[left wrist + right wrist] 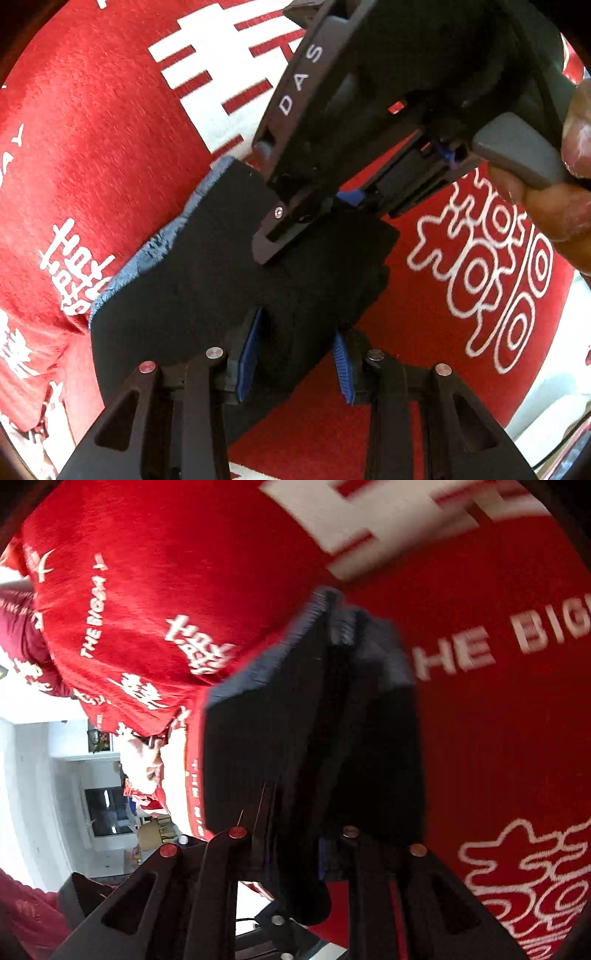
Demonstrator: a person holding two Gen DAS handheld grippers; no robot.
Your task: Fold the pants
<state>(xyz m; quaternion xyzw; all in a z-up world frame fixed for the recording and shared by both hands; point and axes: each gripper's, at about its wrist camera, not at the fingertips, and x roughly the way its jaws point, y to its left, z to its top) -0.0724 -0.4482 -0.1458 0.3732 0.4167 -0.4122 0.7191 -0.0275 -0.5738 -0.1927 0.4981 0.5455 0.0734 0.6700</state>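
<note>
Pants [207, 266], dark, already folded into compact bundle, hung above red cloth [92, 129], pinched by left gripper [295, 350] and right gripper [291, 849] (both clamped on fabric); only setting down seemed left.

The pants [207, 273] are black, with a fuzzy blue-grey lining along one folded edge. The cloth [103, 122] beneath is bright red, printed with white characters, outlined white motifs and white lettering. Both grippers' frames are black; the left gripper [295, 354] has blue pads [251, 354].
</note>
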